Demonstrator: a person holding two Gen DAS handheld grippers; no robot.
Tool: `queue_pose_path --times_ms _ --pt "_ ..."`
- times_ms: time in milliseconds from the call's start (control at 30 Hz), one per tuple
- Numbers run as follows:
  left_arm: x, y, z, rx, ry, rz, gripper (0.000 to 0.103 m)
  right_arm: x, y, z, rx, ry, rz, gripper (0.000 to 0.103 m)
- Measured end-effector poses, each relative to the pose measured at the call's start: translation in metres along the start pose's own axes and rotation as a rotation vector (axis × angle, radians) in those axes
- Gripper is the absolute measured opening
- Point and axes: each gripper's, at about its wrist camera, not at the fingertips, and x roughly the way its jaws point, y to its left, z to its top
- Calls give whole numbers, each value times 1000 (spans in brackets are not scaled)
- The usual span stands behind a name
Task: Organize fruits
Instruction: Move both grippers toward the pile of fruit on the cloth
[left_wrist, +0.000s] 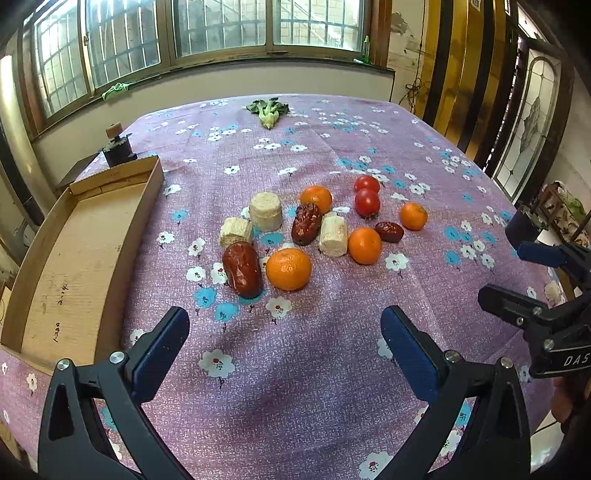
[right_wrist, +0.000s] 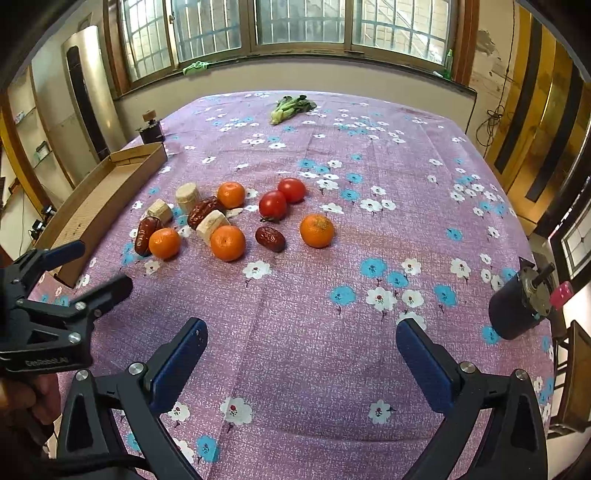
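Near the table's (left_wrist: 332, 369) middle, toward its left edge, sat the fruit pile, well clear of both grippers. Left gripper (left_wrist: 284, 343) hovered with jaws wide apart, nothing between them; right gripper (right_wrist: 301, 354) likewise spread and empty. Cardboard tray (left_wrist: 74, 258) lay along the left edge, nothing in it, so I judged no sorting done yet.

Risks: mandarins and tomatoes are round, so a glancing pad could roll them across the cloth, maybe off the near edge. Pile was tight. The front date (left_wrist: 242, 269) touched a corn piece (left_wrist: 236, 230) and sat just beside the nearest mandarin (left_wrist: 289, 268), so closing on one could shove its neighbours. Tomatoes (left_wrist: 367, 194) are soft; too hard a squeeze could split them. Both grippers aimed at the same cluster, so they could collide.

Count:
- mandarins: 4
- red dates: 3
- tomatoes: 2
- corn pieces: 3
- leafy green (left_wrist: 269, 110): 1, alone at the far edge
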Motion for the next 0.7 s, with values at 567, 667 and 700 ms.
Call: queue_pose_path --times_ms 567,667,700 --pt "24 13 7 -8 55 -35 66 16 -9 18 25 -5 91 57" --pt "29 14 10 -1 63 -44 63 24 -12 20 32 8 98 48" --pt "31 14 11 1 64 -49 59 27 -13 21 36 12 104 46"
